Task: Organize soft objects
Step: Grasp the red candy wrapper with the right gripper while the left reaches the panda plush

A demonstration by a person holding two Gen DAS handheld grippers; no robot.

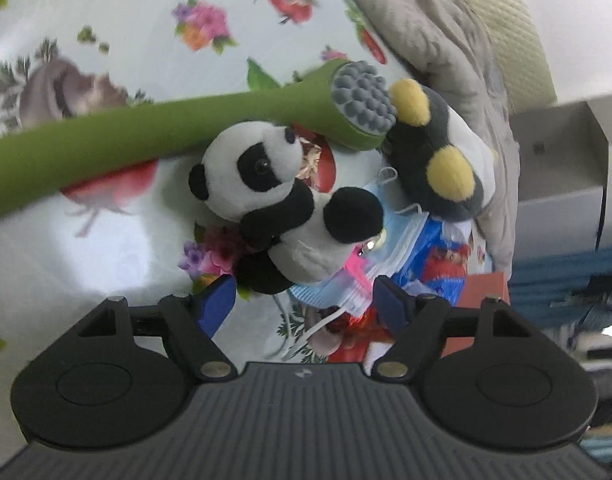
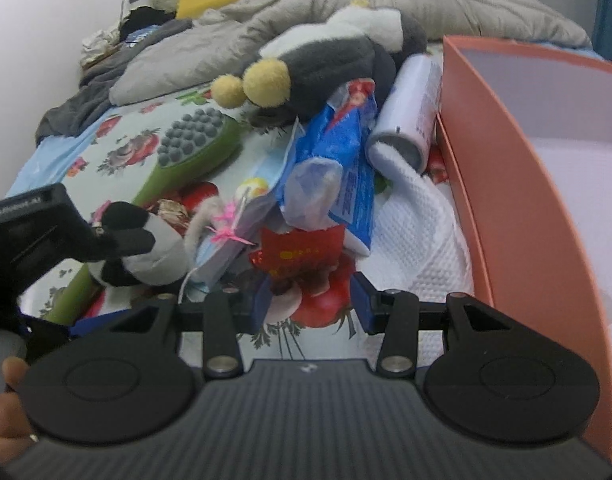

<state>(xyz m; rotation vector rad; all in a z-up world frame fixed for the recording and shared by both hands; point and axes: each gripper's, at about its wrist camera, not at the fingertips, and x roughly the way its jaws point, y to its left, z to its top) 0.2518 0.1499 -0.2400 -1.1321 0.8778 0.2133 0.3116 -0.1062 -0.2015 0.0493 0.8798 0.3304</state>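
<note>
No text is fully legible: yellow characters on the red packet (image 2: 302, 254) and white lettering on the blue package (image 2: 341, 148) stay unreadable.

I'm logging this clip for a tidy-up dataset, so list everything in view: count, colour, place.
panda plush: 1, black and white, on the floral sheet just ahead of the left gripper
penguin plush: 1, grey, white, yellow feet, behind the blue packet
massage stick: 1, green with grey nubs, beside the panda
blue packet: 1, blue, centre of pile
face mask: at least 1, light blue, under the plush toys
white cylinder: 1, beside the box
box: 1, salmon, open, far right
white towel: 1, beside the box
grey blanket: 1, behind
left gripper: open
right gripper: open, nothing held
hand: lower left
</note>
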